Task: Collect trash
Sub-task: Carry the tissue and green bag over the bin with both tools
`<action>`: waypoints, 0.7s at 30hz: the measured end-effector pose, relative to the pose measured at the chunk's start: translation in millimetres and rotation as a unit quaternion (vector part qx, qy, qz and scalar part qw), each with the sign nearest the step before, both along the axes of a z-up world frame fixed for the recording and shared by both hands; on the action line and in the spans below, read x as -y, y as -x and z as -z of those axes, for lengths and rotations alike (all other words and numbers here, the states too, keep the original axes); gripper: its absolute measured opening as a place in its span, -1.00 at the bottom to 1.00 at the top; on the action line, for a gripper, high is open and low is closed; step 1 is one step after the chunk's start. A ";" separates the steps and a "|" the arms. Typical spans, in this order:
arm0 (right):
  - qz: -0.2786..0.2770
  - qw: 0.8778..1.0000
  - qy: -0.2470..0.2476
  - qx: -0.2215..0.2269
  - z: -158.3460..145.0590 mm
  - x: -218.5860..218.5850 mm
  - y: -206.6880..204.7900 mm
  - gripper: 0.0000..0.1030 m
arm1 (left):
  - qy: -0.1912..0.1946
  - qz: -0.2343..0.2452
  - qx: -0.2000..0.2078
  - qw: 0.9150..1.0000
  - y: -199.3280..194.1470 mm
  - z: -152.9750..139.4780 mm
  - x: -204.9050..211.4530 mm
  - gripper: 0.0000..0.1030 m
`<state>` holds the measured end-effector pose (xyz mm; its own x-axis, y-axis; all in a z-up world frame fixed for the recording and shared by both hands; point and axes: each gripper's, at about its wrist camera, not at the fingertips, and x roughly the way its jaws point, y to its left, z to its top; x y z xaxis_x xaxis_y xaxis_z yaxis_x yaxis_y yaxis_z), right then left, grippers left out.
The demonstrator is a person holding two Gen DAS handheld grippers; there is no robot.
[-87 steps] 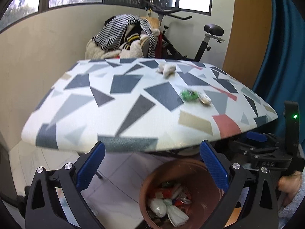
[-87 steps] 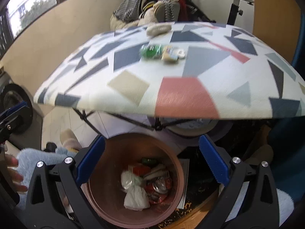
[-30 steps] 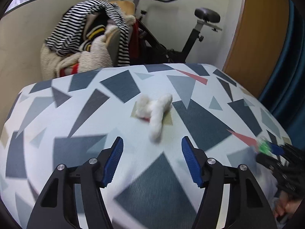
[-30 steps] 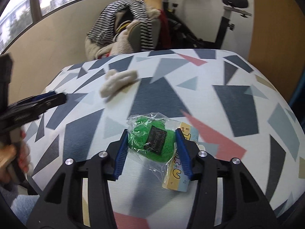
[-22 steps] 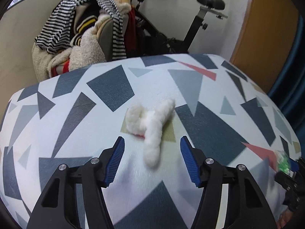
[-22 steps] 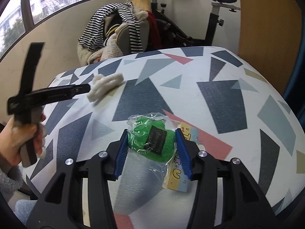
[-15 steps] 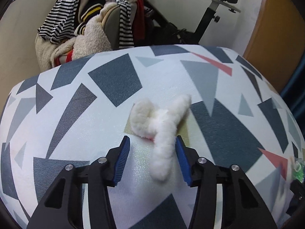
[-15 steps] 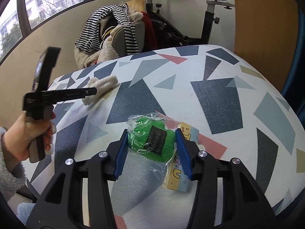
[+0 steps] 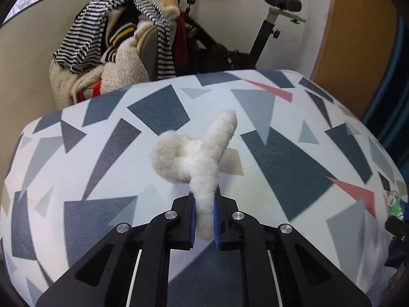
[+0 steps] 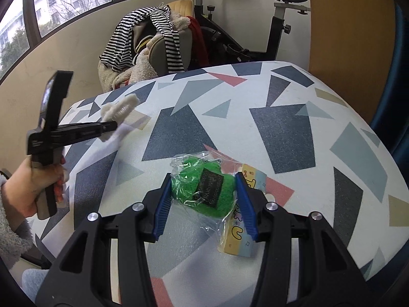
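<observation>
A white fluffy scrap [image 9: 194,156] lies on the patterned table [image 9: 102,168]; my left gripper [image 9: 203,220] is shut on its near end. It also shows in the right wrist view [image 10: 120,107], pinched by the left gripper [image 10: 108,128]. A green item in a clear plastic bag [image 10: 204,189] sits between the blue pads of my right gripper [image 10: 203,202], which is closed against its sides. A pastel paper packet [image 10: 242,230] lies partly under the bag, beside the right pad.
A chair heaped with striped and fleece clothes [image 9: 122,51] and an exercise bike [image 9: 255,38] stand behind the table. A blue curtain [image 10: 401,76] hangs at the right. The right gripper shows at the left view's right edge [image 9: 396,225].
My left gripper moved forward and closed on the near end of the white fluffy scrap. My right gripper stayed around the green bag.
</observation>
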<state>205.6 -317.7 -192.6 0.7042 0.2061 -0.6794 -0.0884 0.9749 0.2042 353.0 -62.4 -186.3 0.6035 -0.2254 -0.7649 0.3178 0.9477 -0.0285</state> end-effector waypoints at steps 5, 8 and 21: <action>-0.004 1.000 -0.002 0.006 -8.8 -3.8 15.2 -0.03 | 0.015 0.006 0.017 1.000 38.7 -25.7 -12.5 -0.78; -0.007 1.000 -0.003 0.009 -10.7 -5.4 20.7 -0.04 | 0.025 0.004 0.025 0.999 64.5 -38.7 -21.4 -0.78; -0.032 0.999 -0.004 0.028 -34.8 -28.5 75.3 -0.04 | 0.054 0.010 0.047 0.997 197.2 -69.6 -53.4 -0.78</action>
<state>130.3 -289.2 -157.8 0.7262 0.2568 -0.6377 -0.1622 0.9654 0.2041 155.9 -9.0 -116.7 0.6662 -0.3157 -0.6756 0.3422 0.9344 -0.0991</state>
